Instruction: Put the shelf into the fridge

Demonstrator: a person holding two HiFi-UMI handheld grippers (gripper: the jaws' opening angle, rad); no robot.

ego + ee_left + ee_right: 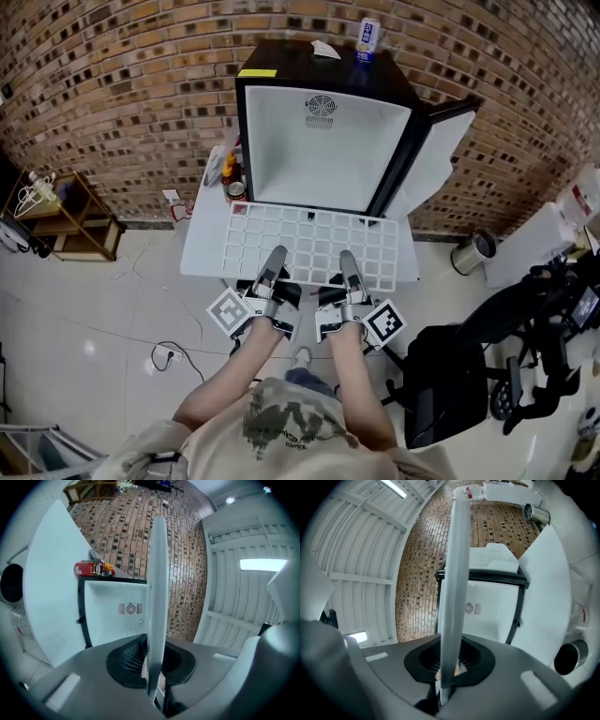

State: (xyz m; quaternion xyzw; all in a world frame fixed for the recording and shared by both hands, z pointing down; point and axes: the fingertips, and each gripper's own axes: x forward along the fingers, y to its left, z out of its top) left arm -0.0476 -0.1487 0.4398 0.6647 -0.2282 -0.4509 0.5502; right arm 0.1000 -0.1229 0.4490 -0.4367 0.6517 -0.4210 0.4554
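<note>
A white grid shelf (309,246) is held flat in front of a small black fridge (323,141), its far edge near the fridge's open mouth. My left gripper (273,267) is shut on the shelf's near edge left of centre. A little to its right, my right gripper (350,272) is shut on the same edge. In the left gripper view the shelf (157,597) shows edge-on between the jaws, with the fridge's white inside (117,611) behind. The right gripper view gives the shelf (454,592) edge-on too, and the fridge (485,606) beyond.
The fridge door (436,155) stands open at the right. A can (367,37) and a paper sit on the fridge top. Bottles (230,173) stand at the fridge's left. A wooden rack (70,220) is far left, a metal bin (473,248) and black equipment (525,328) at the right.
</note>
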